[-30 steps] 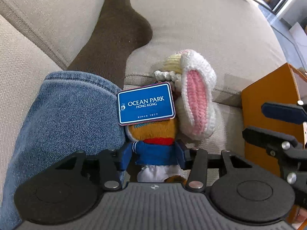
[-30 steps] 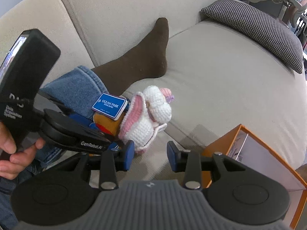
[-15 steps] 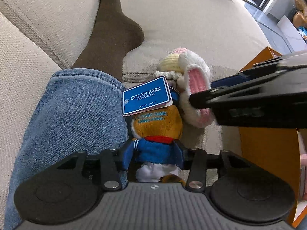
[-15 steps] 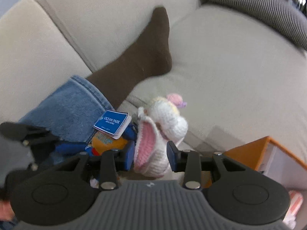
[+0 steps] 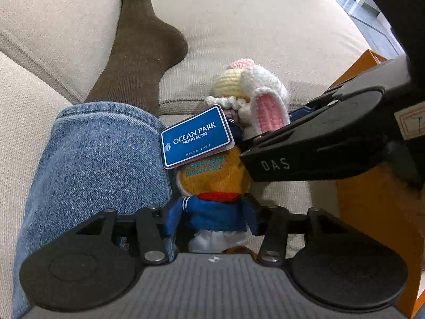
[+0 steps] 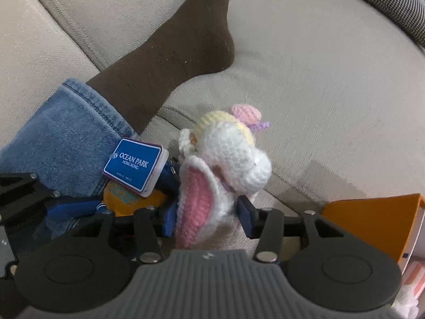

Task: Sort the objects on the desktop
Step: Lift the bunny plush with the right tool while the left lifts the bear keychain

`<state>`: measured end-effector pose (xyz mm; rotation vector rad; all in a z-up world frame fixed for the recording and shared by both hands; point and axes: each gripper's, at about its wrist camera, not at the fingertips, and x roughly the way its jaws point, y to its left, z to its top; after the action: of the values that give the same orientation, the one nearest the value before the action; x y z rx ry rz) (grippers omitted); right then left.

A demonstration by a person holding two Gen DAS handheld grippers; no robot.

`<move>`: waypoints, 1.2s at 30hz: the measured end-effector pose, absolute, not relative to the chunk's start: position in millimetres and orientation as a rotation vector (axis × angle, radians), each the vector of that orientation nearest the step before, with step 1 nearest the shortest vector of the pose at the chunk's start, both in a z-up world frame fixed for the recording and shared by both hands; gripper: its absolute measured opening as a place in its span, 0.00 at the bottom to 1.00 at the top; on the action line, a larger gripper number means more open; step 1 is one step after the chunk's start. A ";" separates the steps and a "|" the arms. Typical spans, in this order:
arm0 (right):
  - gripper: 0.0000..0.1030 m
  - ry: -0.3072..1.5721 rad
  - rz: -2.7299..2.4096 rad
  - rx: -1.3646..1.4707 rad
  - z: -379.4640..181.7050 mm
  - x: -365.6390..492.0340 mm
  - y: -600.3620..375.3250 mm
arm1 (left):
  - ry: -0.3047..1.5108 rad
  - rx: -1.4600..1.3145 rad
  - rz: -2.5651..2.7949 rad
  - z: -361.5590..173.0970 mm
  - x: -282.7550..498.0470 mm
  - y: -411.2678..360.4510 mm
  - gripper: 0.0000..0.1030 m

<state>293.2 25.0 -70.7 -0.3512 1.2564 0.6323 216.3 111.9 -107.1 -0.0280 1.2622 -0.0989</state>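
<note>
Since the earlier frame, right gripper [image 6: 205, 219] has descended over the white crocheted rabbit doll [image 6: 225, 164], jaws just widening, flanking it without a confirmed grip. At left, left gripper [image 5: 211, 219] clamps the orange plush mascot in blue sailor top [image 5: 212, 183] on the beige sofa [image 5: 252, 26]; both point steeply down, rabbit's length running away from the jaws.

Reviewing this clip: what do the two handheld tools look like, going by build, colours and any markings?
Both match: grey ribbed body, black round-lobed linkages with silver pivots, blue fingertip pads. The left tool shows a small emblem. The right tool, side-on in the left view, bears "DAS" lettering and a red-marked paper label.
</note>
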 end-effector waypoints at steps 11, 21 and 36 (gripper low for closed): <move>0.36 1.188 0.662 -0.272 -40.1 277.5 1.4 | 1.155 -0.093 -0.072 -65.9 195.3 135.3 0.01; 0.36 1.074 0.686 -0.214 20.2 245.5 -29.6 | 1.142 -0.071 -0.096 -30.4 171.5 110.0 0.08; 0.37 0.900 0.635 -0.069 89.3 183.0 -152.0 | 1.155 0.117 -0.117 -99.6 171.2 77.7 0.51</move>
<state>183.0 -152.0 89.3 -0.0695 0.9003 0.6353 171.2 77.7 -99.6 0.1169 1.1551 -0.1172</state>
